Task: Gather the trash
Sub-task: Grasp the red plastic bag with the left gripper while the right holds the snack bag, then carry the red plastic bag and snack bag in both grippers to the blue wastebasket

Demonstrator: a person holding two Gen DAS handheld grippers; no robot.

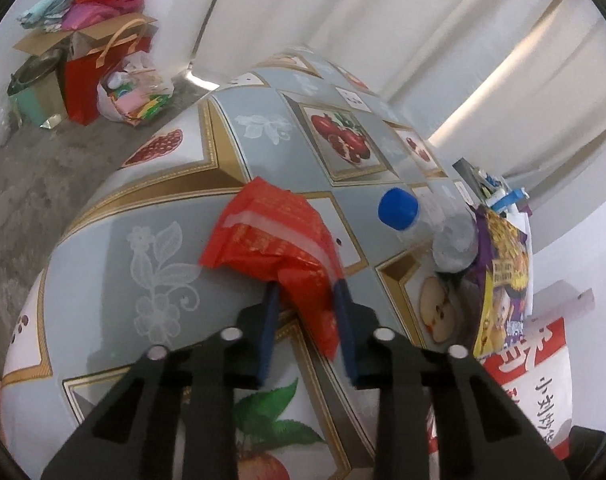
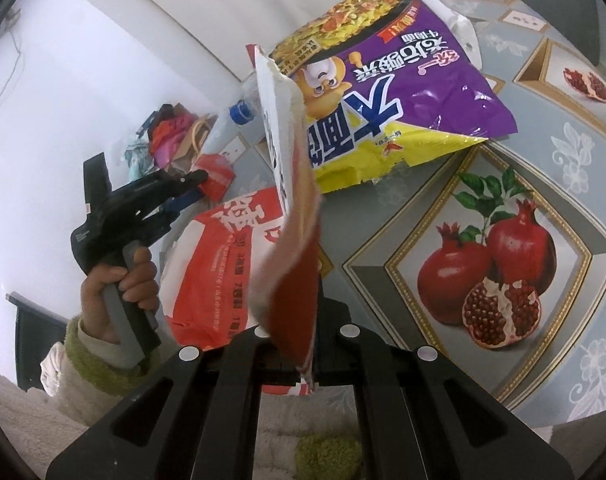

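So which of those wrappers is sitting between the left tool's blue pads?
The small red wrapper on the tablecloth. The purple-and-yellow noodle bag lies off to the side, and the red-and-white bag is pinched by the right gripper.

We can't really see where the right gripper's fingers (image 2: 303,344) end, the red-and-white bag (image 2: 291,240) covers them. The bottle (image 1: 443,236) behind the purple noodle packet (image 1: 503,276) is mostly hidden too.

White curtains (image 1: 383,20) hang behind a fruit-patterned table (image 1: 163,208) on a grey concrete floor (image 1: 31,184).
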